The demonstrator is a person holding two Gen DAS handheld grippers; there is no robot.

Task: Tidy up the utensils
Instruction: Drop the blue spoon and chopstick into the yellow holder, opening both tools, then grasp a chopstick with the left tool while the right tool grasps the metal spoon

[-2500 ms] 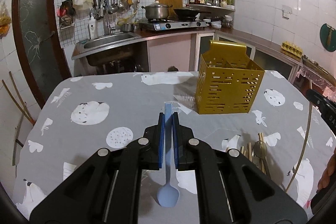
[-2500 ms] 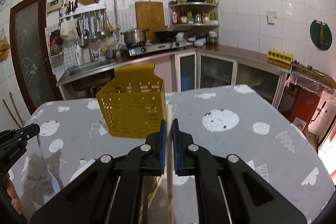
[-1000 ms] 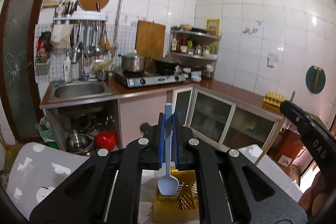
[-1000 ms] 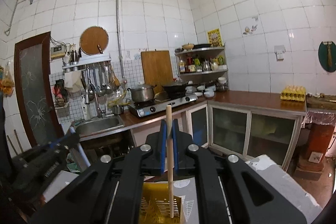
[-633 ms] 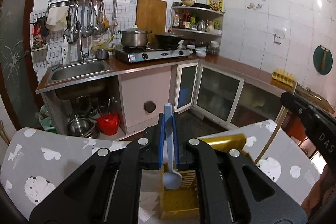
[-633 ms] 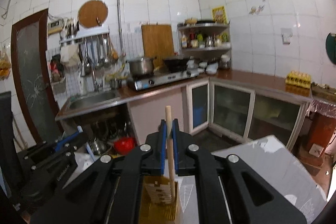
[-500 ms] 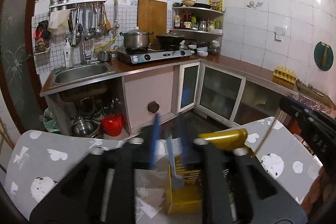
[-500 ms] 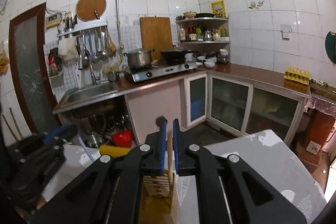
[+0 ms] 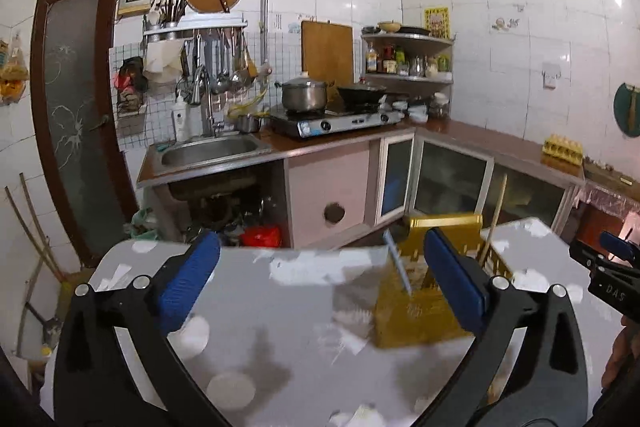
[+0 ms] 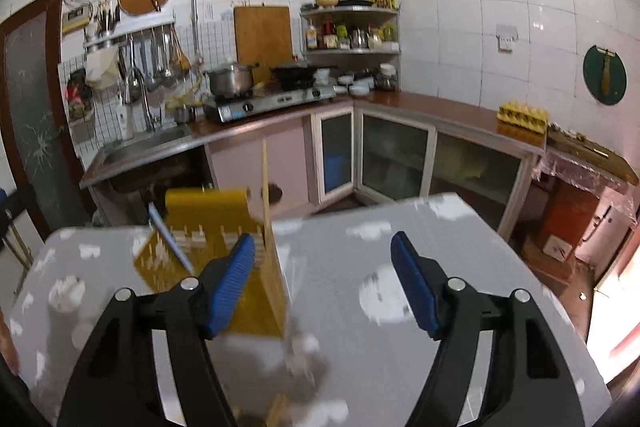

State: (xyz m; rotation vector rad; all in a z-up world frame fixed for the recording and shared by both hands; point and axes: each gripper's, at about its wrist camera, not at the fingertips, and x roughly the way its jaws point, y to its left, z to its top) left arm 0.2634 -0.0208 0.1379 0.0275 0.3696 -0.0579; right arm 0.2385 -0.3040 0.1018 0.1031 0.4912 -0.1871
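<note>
Both jaws opening with nothing between them, left gripper [image 9: 320, 283] and right gripper [image 10: 322, 281]; blue spoon [image 9: 397, 269] and chopstick [image 10: 265, 195] stand in yellow holder [image 10: 208, 223] on table [image 10: 400, 339], likely light, stiff, best pinched mid-handle.

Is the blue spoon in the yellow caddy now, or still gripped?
In. The blue spoon leans inside the yellow caddy, handle up; the left gripper is opening with nothing between its pads.

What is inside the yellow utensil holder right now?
Inside the yellow utensil holder stand a blue spoon, handle up, and a wooden chopstick. Their lower ends and the holder's bottom are hidden by its walls.
</note>
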